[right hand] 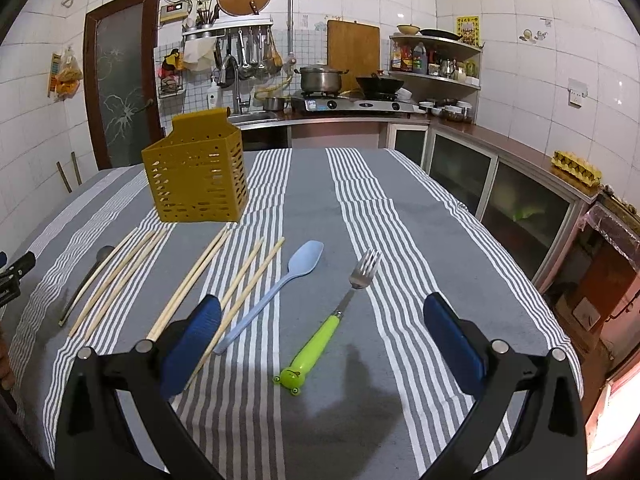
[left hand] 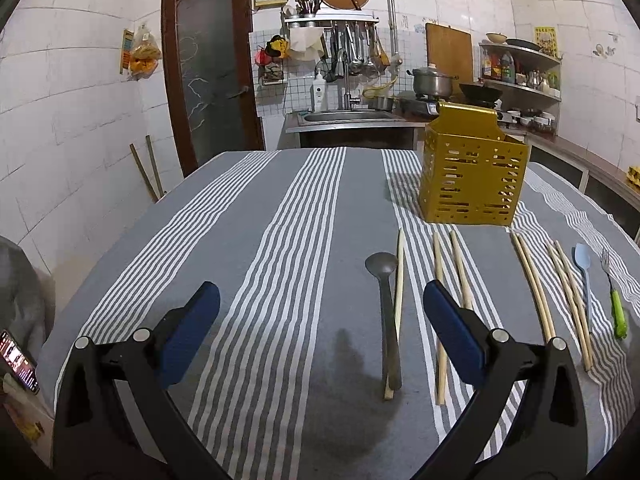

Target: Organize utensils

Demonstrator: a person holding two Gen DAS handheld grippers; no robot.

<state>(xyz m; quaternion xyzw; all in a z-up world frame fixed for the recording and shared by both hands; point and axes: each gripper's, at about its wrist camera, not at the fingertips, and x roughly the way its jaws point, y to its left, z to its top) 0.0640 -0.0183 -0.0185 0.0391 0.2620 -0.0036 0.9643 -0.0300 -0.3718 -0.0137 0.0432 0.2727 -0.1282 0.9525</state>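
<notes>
- Left wrist view: showed the left gripper [left hand: 322, 312] above the striped tabletop [left hand: 280, 240], jaws wide and holding nothing.
- Ahead of it lay a dark ladle [left hand: 386, 312] with one chopstick [left hand: 399, 312] touching its right side, both pointing roughly toward the far end.
- Further right lay more chopsticks in loose pairs [left hand: 448, 304], then a blue spoon [left hand: 584, 276] and a fork [left hand: 614, 300] with a green handle near the cloth's right edge.
- Stood upright beyond the row: a yellow perforated holder [left hand: 472, 178], well apart from the utensils; inside could not be made out.
- Right wrist view: showed the right gripper [right hand: 322, 312] likewise wide and empty, hovering over the near end of the row.
- Fork [right hand: 340, 312] lay between the two blue pads, frog-shaped handle end nearest; blue spoon [right hand: 276, 292] just beside it to the left, chopsticks [right hand: 200, 280] fanned further left, ladle [right hand: 86, 280] at the far left.
- Holder [right hand: 198, 168] stood behind the chopsticks, apart from all of them.
- Judged as the very start of the task: every utensil on the cloth, none gripped, nothing visibly in the holder.
- Next move judged to call for lowering over one piece, probably the fork for the right side or the ladle for the left, closing across the handle, then lifting and dropping it upright into the holder.
- Worth care: ladle and its touching chopstick likely to come up together or roll; thin chopsticks lying flat leave little to pinch.
</notes>
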